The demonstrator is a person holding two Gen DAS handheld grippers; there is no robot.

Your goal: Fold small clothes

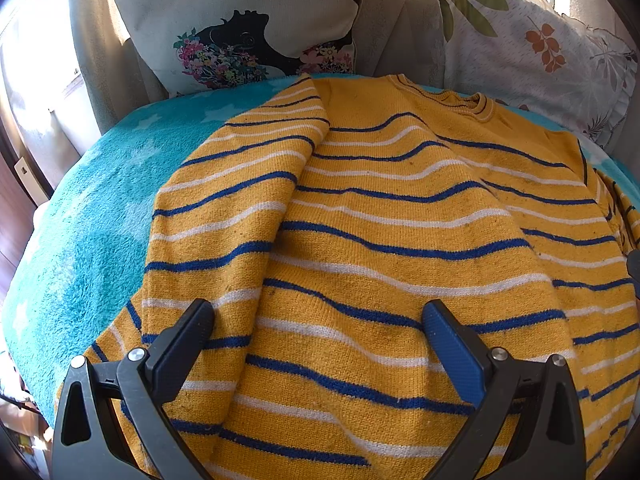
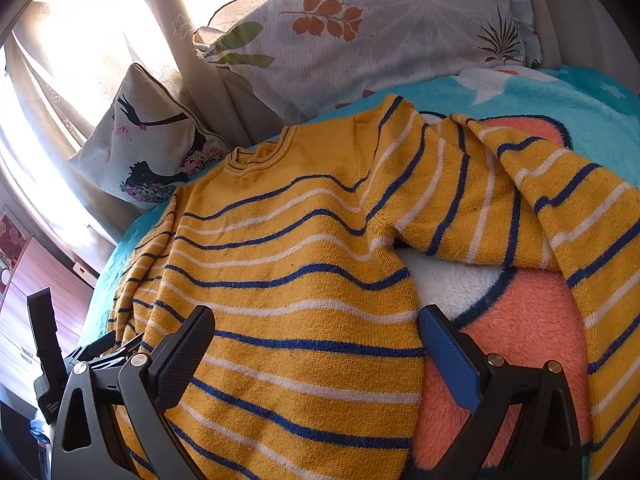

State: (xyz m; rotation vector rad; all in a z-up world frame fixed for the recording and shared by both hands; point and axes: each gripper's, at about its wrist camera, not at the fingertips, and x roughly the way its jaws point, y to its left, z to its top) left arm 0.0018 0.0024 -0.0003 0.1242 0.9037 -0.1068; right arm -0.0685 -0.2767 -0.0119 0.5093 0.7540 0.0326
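Observation:
A small yellow sweater [image 1: 400, 216] with blue and white stripes lies flat on a fluffy turquoise blanket [image 1: 92, 220]. In the left wrist view its left sleeve [image 1: 240, 200] is folded in over the body. My left gripper [image 1: 316, 316] hangs open above the sweater's lower body, holding nothing. In the right wrist view the sweater [image 2: 288, 280] lies neck away, its right sleeve [image 2: 540, 200] spread out to the right over the blanket [image 2: 532, 328]. My right gripper [image 2: 316, 320] is open and empty over the sweater's right side seam. The left gripper [image 2: 92, 356] shows at the lower left.
Two printed pillows [image 1: 248, 20] [image 1: 532, 48] lean against the curtains behind the blanket. They also show in the right wrist view, as the silhouette pillow [image 2: 148, 148] and the leaf pillow [image 2: 380, 28]. A wooden cabinet [image 2: 24, 300] stands at the left.

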